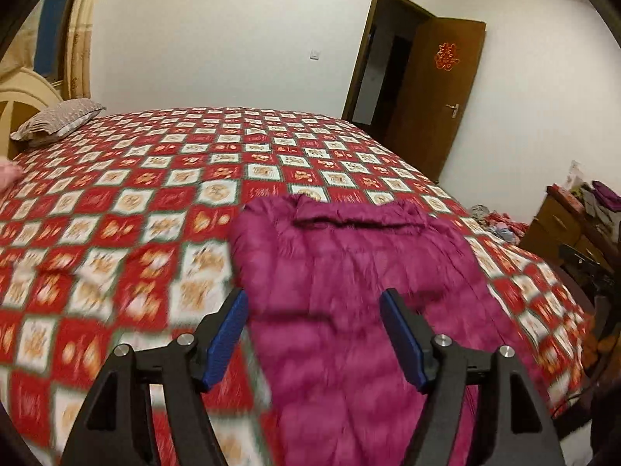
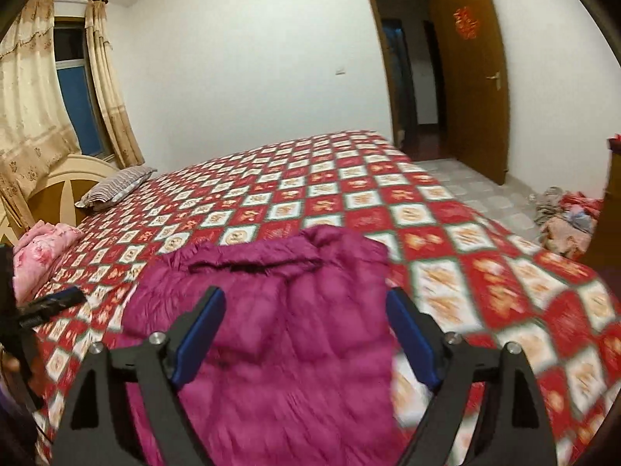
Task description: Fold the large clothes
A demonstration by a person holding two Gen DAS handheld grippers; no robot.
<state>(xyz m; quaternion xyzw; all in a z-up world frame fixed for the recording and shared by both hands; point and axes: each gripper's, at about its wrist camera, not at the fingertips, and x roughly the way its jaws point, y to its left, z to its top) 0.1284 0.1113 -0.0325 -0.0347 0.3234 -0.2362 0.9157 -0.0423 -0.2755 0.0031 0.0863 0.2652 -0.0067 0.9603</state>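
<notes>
One magenta jacket [image 1: 349,272] (lying flat) on the bedspread [image 1: 136,194], one pillow [image 1: 58,120].

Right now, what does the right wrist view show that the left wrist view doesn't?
Only the right wrist view: the window, the pink bedding and the left gripper's tip.
Only the left: the cluttered wooden dresser.
Both: the magenta jacket lying on the red checked bedspread, the striped pillow, the open door, each view's own gripper open and empty.
</notes>
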